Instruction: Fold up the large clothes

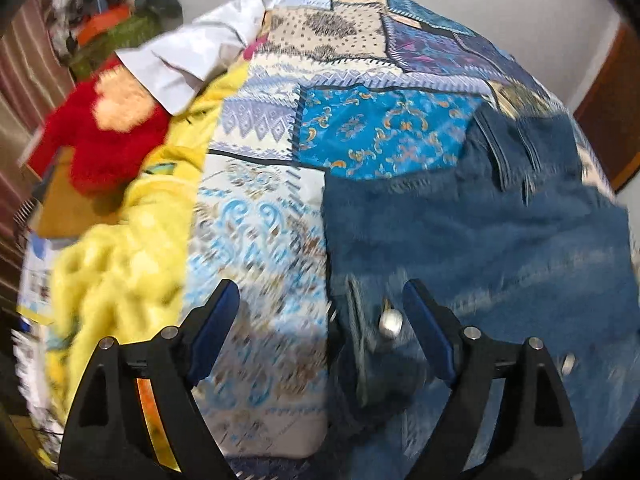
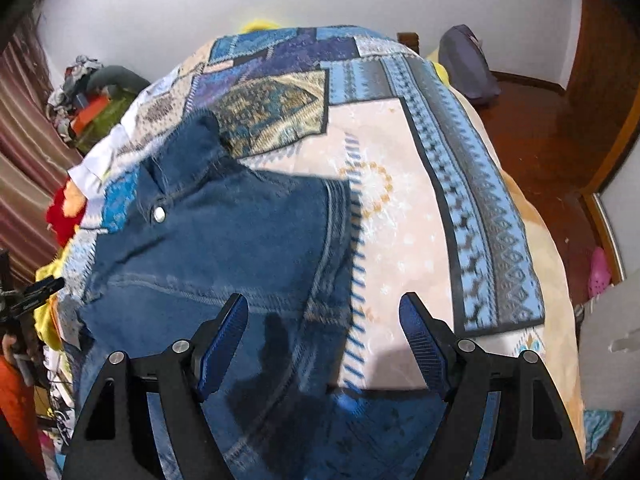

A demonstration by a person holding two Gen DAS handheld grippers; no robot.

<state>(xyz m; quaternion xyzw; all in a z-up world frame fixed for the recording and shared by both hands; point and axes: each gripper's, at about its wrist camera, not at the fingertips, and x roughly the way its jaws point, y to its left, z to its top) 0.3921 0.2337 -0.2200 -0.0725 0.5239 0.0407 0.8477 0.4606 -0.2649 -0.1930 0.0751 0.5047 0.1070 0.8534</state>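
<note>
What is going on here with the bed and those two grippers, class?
A person holds a gripper in each hand over a denim garment spread on a patchwork bedspread. Both the left gripper and right gripper are open and hold nothing; each hovers at a near edge of the denim. The folding does not look started. A yellow blanket, a red plush toy and a white cloth lie at the bed's side.

Right gripper point(image 2: 324, 334) jaws spread wide, above denim garment point(image 2: 224, 240) lying flat on patchwork bedspread point(image 2: 420, 220).
</note>
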